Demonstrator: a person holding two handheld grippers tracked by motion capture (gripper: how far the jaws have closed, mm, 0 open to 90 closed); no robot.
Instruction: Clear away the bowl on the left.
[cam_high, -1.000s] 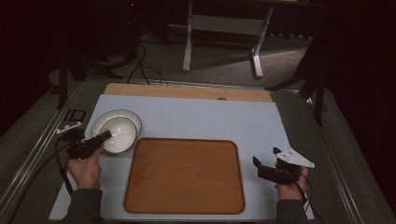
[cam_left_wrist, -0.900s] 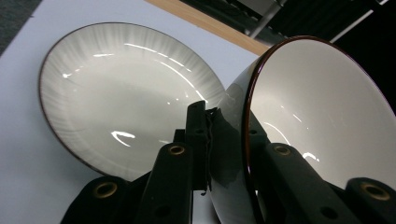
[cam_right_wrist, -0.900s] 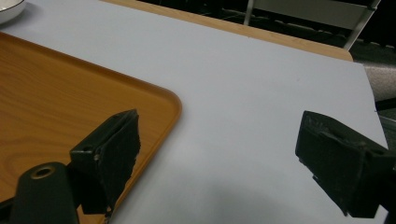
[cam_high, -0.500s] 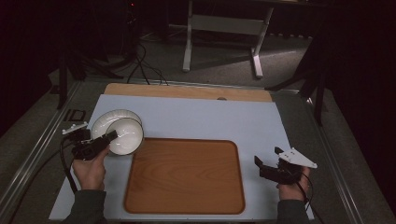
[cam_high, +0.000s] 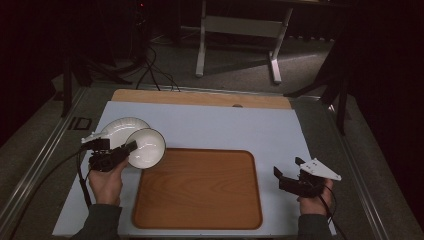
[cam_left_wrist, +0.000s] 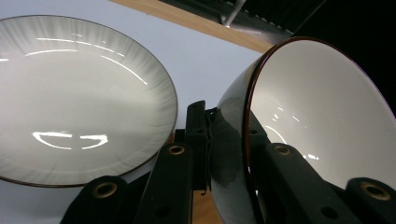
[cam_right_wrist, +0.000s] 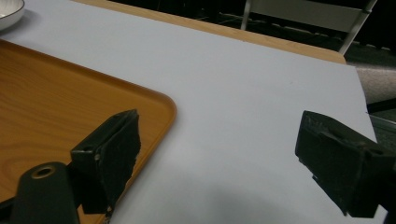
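A white bowl (cam_high: 146, 147) with a dark rim hangs tilted on its side just above the table, at the far left corner of the wooden tray (cam_high: 200, 187). My left gripper (cam_high: 131, 146) is shut on its rim, one jaw inside and one outside, as the left gripper view shows on the bowl (cam_left_wrist: 322, 121). To its left a white ribbed plate (cam_high: 117, 129) lies flat on the table, seen close as the plate (cam_left_wrist: 79, 93). My right gripper (cam_high: 286, 174) is held open to the right of the tray, its jaws (cam_right_wrist: 224, 158) wide apart with nothing between them.
A pale blue mat (cam_high: 225, 127) covers the table, with a wooden strip (cam_high: 200, 98) along its far edge. The tray's near corner (cam_right_wrist: 56, 107) lies under the right gripper's left jaw. A white dish's edge (cam_right_wrist: 9, 11) shows far off. A stand's legs (cam_high: 237, 45) rise beyond the table.
The left gripper has lifted the bowl off the plate, tipped it on its side and carried it right toward the tray. The right gripper has hardly moved.
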